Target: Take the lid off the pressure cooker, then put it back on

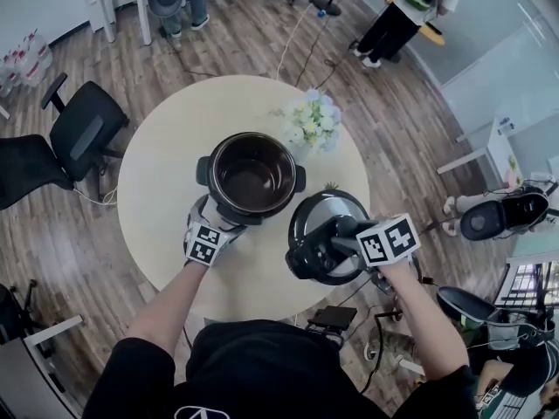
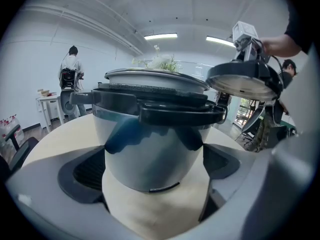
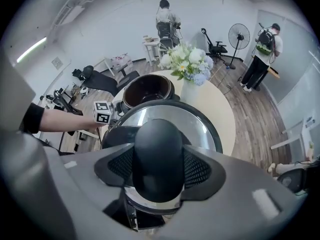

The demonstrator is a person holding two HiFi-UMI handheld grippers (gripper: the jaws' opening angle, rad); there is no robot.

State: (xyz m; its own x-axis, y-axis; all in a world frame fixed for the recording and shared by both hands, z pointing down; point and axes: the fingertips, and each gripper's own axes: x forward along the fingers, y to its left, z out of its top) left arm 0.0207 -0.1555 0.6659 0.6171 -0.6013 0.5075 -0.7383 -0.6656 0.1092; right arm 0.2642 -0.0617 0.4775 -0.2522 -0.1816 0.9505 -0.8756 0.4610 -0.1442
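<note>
Showing shiny steel lid (black handle), dark-lined cooker open.

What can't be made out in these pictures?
Whether the left gripper presses the pot: left gripper view, contact edges unclear.
The handle of the lid: head view, right gripper covers it.
Near edge of the table: head view, the person hides it.

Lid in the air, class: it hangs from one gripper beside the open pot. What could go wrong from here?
1. The fingers of the right gripper pinch only the rounded handle, so the lid could slip and drop near the table edge.
2. Swung carelessly, it could knock the flowers beside the pot.
3. It may land crooked on the pot's rim.
</note>
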